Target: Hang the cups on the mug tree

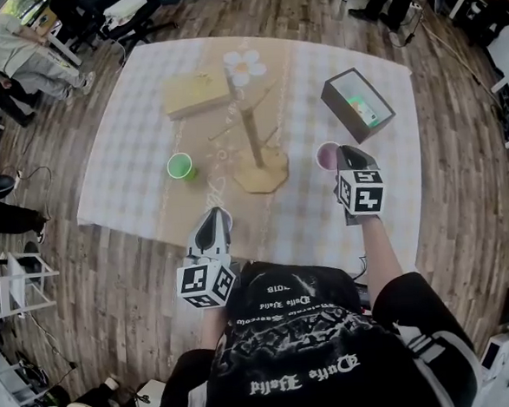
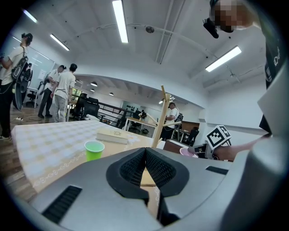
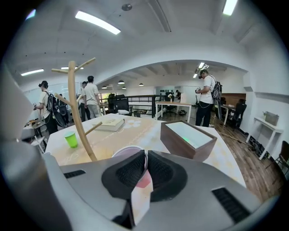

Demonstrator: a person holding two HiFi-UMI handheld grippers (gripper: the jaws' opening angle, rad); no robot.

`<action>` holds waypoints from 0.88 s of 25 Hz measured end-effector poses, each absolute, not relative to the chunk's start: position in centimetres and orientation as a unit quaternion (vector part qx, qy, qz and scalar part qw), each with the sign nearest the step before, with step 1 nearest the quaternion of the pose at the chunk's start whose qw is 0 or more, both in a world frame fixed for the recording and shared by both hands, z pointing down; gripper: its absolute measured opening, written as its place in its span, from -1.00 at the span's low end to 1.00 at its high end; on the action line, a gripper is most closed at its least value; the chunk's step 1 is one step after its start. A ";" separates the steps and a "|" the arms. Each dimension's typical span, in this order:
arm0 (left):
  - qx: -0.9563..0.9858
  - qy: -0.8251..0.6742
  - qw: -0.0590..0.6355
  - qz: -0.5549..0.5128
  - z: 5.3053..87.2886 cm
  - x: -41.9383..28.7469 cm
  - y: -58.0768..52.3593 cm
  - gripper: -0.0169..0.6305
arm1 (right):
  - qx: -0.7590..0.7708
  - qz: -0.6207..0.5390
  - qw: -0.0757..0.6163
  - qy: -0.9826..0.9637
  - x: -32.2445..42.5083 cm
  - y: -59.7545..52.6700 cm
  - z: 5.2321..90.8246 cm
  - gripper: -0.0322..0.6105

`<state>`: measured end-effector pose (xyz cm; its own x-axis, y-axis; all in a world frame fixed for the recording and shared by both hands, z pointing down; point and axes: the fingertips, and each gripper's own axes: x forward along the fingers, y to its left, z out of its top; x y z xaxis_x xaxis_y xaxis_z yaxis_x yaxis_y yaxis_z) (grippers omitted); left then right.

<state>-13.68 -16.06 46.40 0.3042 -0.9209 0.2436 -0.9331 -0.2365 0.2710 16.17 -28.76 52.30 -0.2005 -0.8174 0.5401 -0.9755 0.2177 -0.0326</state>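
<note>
Table (image 1: 121, 164): covered with a pale checked cloth and a tan runner down its middle; everything below stands on or over it.

Dark box (image 1: 357, 104): open-topped, on the far right of the table.

Book (image 1: 196, 94): flat and tan, lying at the far middle, left of the tree's top.

Mug tree (image 1: 257, 146): a bare wooden post with angled pegs on a flat base, upright at the table's centre; no cup hangs on it.

Left gripper (image 1: 213, 213): at the near edge of the table, left of centre, its jaws pressed together with nothing between them.

Right gripper (image 1: 347, 154): over the right side of the table, clenched on the wall of the pink cup (image 1: 328, 156), one pad inside the rim and one outside. The cup is just right of the tree's base and nearer than the box.

Green cup (image 1: 181, 167): upright on the table, left of the tree's base, well apart from both grippers.
</note>
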 end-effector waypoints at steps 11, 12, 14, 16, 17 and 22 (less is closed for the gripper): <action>0.770 -0.611 0.183 0.018 46.3 -15.2 -15.2 -0.89 | 0.568 0.129 0.225 -0.781 11.5 -31.5 49.8 -0.81; 0.768 -0.613 0.184 0.019 46.4 -15.4 -15.1 -0.89 | 0.566 0.124 0.227 -0.783 11.2 -31.7 49.8 -0.81; 0.763 -0.619 0.185 0.020 46.7 -16.0 -14.8 -0.89 | 0.561 0.115 0.232 -0.786 10.6 -32.1 49.8 -0.81; 0.755 -0.628 0.189 0.020 47.0 -16.7 -14.5 -0.89 | 0.557 0.107 0.238 -0.788 10.1 -32.5 49.9 -0.81; 0.749 -0.634 0.192 0.019 47.2 -17.1 -14.3 -0.89 | 0.555 0.104 0.240 -0.790 9.8 -32.7 50.0 -0.81; 0.724 -0.659 0.203 0.018 47.8 -19.2 -13.2 -0.89 | 0.539 0.090 0.245 -0.801 8.1 -33.6 49.9 -0.81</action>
